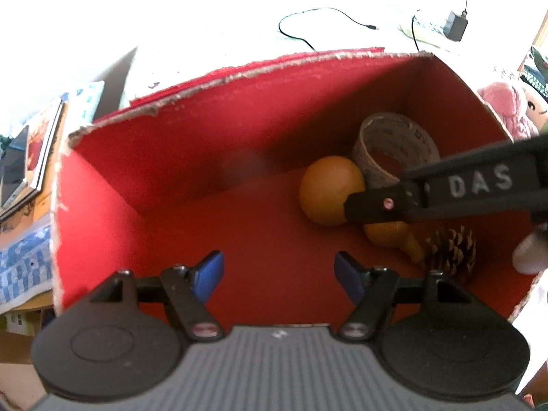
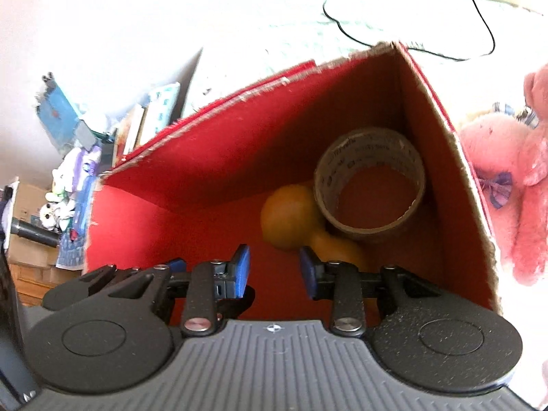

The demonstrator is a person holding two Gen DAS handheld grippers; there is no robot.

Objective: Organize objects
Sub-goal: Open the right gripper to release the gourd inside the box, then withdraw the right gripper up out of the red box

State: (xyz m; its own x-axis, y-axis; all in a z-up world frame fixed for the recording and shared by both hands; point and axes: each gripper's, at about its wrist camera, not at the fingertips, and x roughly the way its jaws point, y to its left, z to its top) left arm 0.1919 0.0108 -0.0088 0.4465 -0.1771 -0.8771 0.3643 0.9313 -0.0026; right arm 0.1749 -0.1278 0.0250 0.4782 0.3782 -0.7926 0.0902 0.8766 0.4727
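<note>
- Books and papers (image 1: 37, 144): stacked at the far left outside the box; print too blurred to read.
- Red box (image 1: 205, 144): open-topped cardboard carton with torn, ragged rims and a red interior; both grippers look down into it.
- Left gripper (image 1: 279, 275): blue pads apart, empty, poised over the bare near-left floor of the box.
- Orange ball (image 1: 325, 188): lies on the box floor right of centre, touching the tape roll.
- Second orange piece (image 1: 390, 234): just near of the ball, partly hidden by the right gripper's arm; its shape cannot be told.
- Tape roll (image 2: 370, 185): brown, in the far right corner; printed lettering circles its inner core, illegible.
- Right gripper (image 2: 274, 272): pads apart, holding nothing, just above the orange pieces. Its black arm crosses the left wrist view, marked "DAS".
- Pine cone (image 1: 452, 250): near right corner, beside the second orange piece.
- Black cable (image 2: 404, 10) and adapter (image 1: 457, 25): on the pale surface beyond the box.
- Pink plush toy (image 2: 503, 185): outside the right wall.
</note>
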